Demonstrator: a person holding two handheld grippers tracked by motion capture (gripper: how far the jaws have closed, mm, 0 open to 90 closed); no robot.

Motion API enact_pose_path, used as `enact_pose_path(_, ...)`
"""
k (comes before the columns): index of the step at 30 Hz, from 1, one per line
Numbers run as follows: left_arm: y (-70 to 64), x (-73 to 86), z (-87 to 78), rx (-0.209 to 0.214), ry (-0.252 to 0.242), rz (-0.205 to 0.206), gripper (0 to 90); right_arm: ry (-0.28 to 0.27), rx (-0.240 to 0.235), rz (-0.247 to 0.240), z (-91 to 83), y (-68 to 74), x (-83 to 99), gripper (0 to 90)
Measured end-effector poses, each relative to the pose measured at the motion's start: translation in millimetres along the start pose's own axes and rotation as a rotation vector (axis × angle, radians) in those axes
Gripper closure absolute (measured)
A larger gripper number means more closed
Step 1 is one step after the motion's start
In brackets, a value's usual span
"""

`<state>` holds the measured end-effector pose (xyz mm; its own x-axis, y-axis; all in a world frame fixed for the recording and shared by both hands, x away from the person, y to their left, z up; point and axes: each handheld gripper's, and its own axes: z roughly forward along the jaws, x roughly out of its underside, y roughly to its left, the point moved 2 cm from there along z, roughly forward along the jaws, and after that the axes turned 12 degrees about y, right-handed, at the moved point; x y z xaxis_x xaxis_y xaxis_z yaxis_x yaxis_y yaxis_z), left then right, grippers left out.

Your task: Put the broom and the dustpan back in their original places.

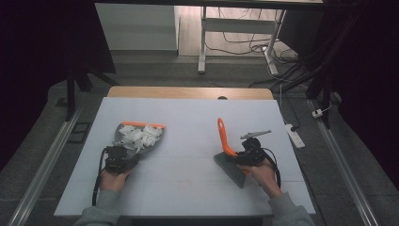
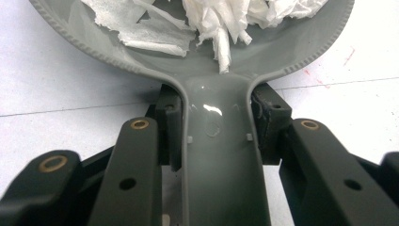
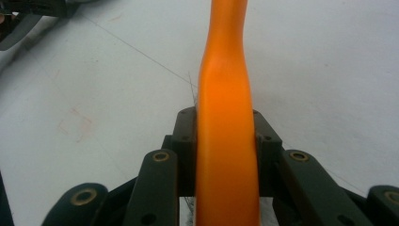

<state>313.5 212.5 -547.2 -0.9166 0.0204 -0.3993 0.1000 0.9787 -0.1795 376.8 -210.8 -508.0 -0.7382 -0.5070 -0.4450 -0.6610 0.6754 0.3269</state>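
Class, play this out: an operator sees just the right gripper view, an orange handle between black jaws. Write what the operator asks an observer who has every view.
Operator: What does this orange handle belong to?
Observer: A hand brush; its grey bristle head lies on the white table by the right gripper.
Operator: What is the other gripper doing?
Observer: The left gripper is shut on the grey dustpan by its handle.
Operator: Is the dustpan empty?
Observer: No, torn white paper scraps lie piled in it.
Operator: How far apart are brush and dustpan?
Observer: Well apart, with bare table between them.
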Motion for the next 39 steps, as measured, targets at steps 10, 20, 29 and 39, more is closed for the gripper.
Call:
enact_pose_path(10, -0.4, -0.1, 1.8, 0.004, 0.013, 0.011, 61.2, -0.003, -0.016, 0.018, 3.1, -18.7, 2.8, 66.1)
enact_pose_path(20, -0.5, -0.4, 0.3, 0.02, 0.008, 0.022, 55.5, 0.032, 0.004, 0.033, 8.2, -28.7, 3.6, 55.5)
enact_pose_path(29, -1.3, 0.3, 1.2, 0.01, 0.024, 0.041, 36.4, 0.045, 0.073, 0.04, 10.0, -26.2, 3.0, 46.1)
enact_pose_path(39, -1.1, 1.7, -2.1, 0.002, 0.022, 0.063, 13.0, 0.043, 0.183, 0.058, 6.2, -26.0, 3.7, 39.1)
